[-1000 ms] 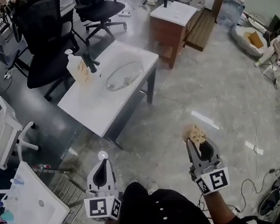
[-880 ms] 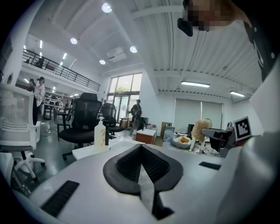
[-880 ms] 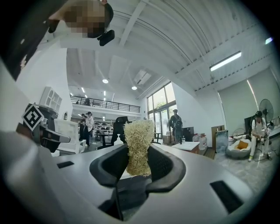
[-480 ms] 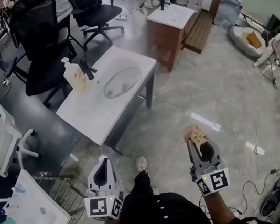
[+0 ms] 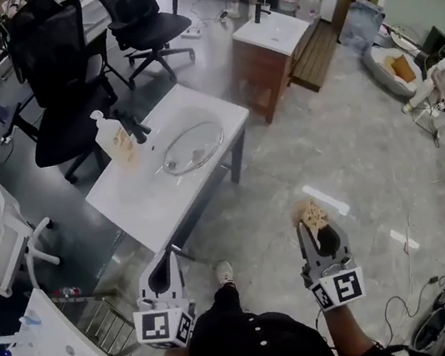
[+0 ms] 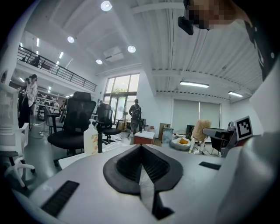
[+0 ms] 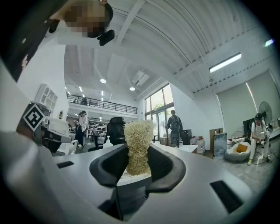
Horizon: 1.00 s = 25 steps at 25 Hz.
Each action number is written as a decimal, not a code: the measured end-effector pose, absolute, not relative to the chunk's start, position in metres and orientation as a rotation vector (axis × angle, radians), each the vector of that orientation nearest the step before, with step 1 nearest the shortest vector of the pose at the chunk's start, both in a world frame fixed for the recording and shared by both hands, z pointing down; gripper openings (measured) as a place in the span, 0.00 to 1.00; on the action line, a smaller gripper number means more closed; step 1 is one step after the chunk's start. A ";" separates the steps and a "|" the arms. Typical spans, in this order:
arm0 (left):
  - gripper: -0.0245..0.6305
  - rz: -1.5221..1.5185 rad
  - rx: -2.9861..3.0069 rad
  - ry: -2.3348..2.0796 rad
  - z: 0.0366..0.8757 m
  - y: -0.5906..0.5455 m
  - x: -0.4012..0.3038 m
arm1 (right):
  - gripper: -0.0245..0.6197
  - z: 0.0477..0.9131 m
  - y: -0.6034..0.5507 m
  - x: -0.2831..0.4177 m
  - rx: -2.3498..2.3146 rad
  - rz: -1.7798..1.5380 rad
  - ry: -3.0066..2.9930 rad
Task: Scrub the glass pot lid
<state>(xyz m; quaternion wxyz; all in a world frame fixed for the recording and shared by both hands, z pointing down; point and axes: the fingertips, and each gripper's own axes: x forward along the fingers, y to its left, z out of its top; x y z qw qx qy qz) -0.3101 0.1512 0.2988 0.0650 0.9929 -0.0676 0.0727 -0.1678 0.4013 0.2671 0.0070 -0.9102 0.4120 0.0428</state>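
Observation:
The glass pot lid [image 5: 192, 147] lies in the basin of a white sink counter [image 5: 146, 201], well ahead of both grippers. My left gripper [image 5: 166, 257] is held low at the left, shut and empty; in the left gripper view its jaws [image 6: 141, 148] meet with nothing between them. My right gripper [image 5: 316, 230] is shut on a straw-coloured fibrous scrubber [image 5: 313, 215], which stands up between the jaws in the right gripper view [image 7: 138, 146]. Both grippers point roughly level over the floor, short of the counter.
A soap bottle [image 5: 110, 137] and a black faucet [image 5: 134, 127] stand at the counter's far edge. Black office chairs [image 5: 61, 69] stand behind it, and a wooden sink cabinet [image 5: 268, 47] beyond. Another white sink unit [image 5: 53, 353] is at lower left. Cables [image 5: 431, 315] lie at lower right.
The person has stepped forward; the counter with the lid has drawn nearer and slid left in the head view. Both grippers keep their grip and pose.

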 end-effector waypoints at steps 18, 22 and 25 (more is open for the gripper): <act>0.08 0.228 2.998 -0.084 0.295 0.100 -0.191 | 0.26 0.261 0.355 -0.067 -2.894 0.128 1.193; 0.08 0.235 2.990 -0.067 0.297 0.083 -0.169 | 0.26 0.261 0.341 -0.047 -2.910 0.121 1.175; 0.08 0.235 2.987 -0.049 0.301 0.071 -0.152 | 0.26 0.263 0.330 -0.032 -2.923 0.124 1.157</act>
